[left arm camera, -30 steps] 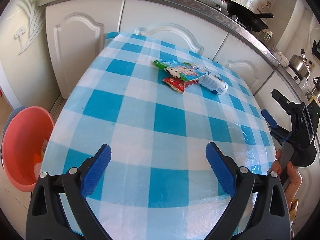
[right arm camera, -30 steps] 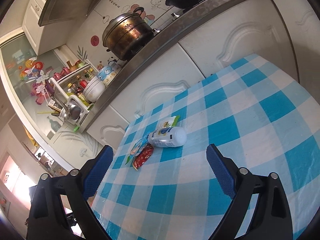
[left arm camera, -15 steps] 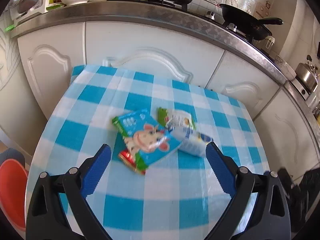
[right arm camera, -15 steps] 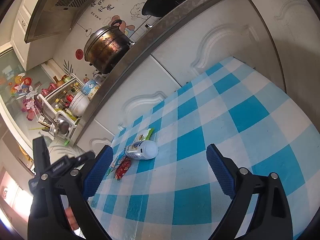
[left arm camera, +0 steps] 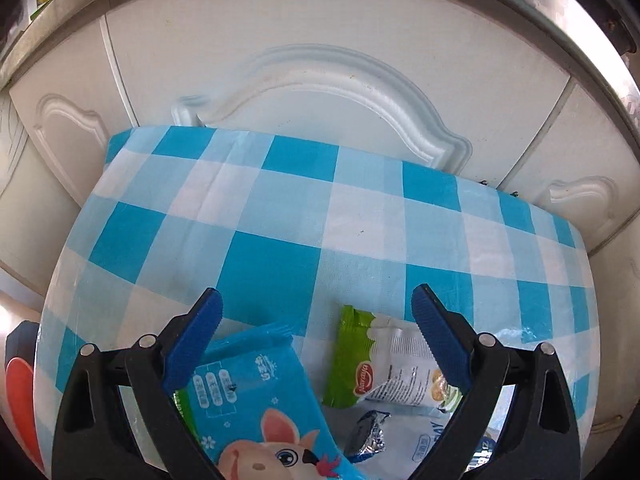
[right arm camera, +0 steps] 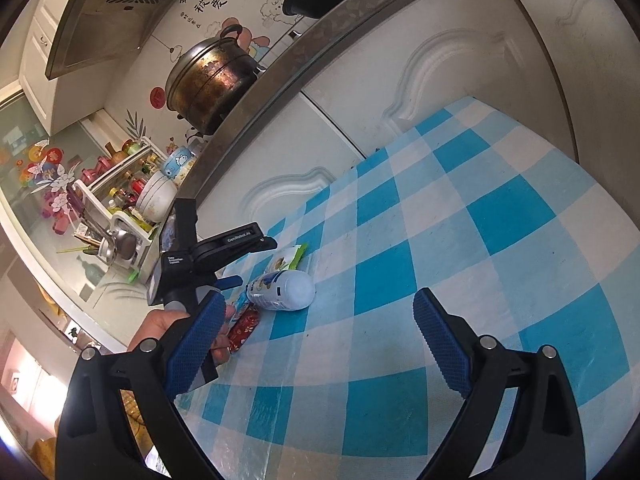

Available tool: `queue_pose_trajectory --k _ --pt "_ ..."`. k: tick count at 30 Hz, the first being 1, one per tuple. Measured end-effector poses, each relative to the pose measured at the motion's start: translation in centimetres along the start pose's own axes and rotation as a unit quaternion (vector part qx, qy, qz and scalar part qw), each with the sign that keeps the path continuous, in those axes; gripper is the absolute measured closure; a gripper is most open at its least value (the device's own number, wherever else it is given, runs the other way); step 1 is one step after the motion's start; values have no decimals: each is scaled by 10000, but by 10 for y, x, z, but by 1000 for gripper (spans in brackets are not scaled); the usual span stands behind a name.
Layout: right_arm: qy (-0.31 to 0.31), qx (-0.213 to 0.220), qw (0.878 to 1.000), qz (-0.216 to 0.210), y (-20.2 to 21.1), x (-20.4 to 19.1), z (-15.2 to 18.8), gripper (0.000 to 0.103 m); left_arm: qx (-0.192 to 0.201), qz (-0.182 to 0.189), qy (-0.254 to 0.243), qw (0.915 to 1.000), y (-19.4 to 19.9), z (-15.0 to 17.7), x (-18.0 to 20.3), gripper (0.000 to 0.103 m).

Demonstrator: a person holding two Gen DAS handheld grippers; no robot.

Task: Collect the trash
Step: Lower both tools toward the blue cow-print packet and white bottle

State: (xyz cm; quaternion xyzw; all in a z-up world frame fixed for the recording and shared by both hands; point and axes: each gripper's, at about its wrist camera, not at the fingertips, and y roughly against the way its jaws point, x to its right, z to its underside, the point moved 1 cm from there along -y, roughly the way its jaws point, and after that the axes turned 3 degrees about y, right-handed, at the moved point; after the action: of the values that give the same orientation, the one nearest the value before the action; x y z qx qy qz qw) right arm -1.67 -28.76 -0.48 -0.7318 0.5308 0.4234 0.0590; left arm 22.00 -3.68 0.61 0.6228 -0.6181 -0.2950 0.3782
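Observation:
Trash lies on the blue-checked tablecloth (left arm camera: pixel 276 268). In the left wrist view my left gripper (left arm camera: pixel 316 316) is open, low over a blue pig-print wrapper (left arm camera: pixel 256 404) and a green and white snack packet (left arm camera: pixel 380 364); a white bottle (left arm camera: pixel 424 444) with a torn foil lid lies below them. In the right wrist view my right gripper (right arm camera: pixel 316 320) is open and empty above the cloth (right arm camera: pixel 500 216). The white bottle (right arm camera: pixel 280 290), a red wrapper (right arm camera: pixel 244 328) and the green packet (right arm camera: pixel 288 258) lie ahead of it, with the left gripper (right arm camera: pixel 236 264) over them.
White cabinet doors (left arm camera: pixel 320 64) stand right behind the table's far edge. A red bucket (left arm camera: pixel 20 408) shows at the lower left, beside the table. A steel counter edge (right arm camera: pixel 320 40) carries a large pot (right arm camera: pixel 212 80) and a dish rack (right arm camera: pixel 128 216).
My left gripper has moved forward and down onto the trash pile, which now fills its lower view. The right gripper has stayed open and shifted only slightly.

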Motion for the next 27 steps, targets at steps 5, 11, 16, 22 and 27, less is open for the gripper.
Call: queue_pose_trajectory --k 5,11,16,22,27 --pt "-9 -4 10000 -21 1 -1 0 8 -170 -85 -165 9997 -7 15 4 7" --pt "9 -3 10000 -13 1 -1 0 8 -108 -29 -467 9988 6 42 12 7" --pt "125 -39 9999 30 3 -5 1 8 -100 176 -600 9980 21 69 16 7" --pt "302 -136 9994 95 10 -7 5 8 -88 448 -914 9948 47 114 29 7" --pt "234 -183 9994 193 17 1 8 8 -104 689 -1112 9914 68 147 33 7"
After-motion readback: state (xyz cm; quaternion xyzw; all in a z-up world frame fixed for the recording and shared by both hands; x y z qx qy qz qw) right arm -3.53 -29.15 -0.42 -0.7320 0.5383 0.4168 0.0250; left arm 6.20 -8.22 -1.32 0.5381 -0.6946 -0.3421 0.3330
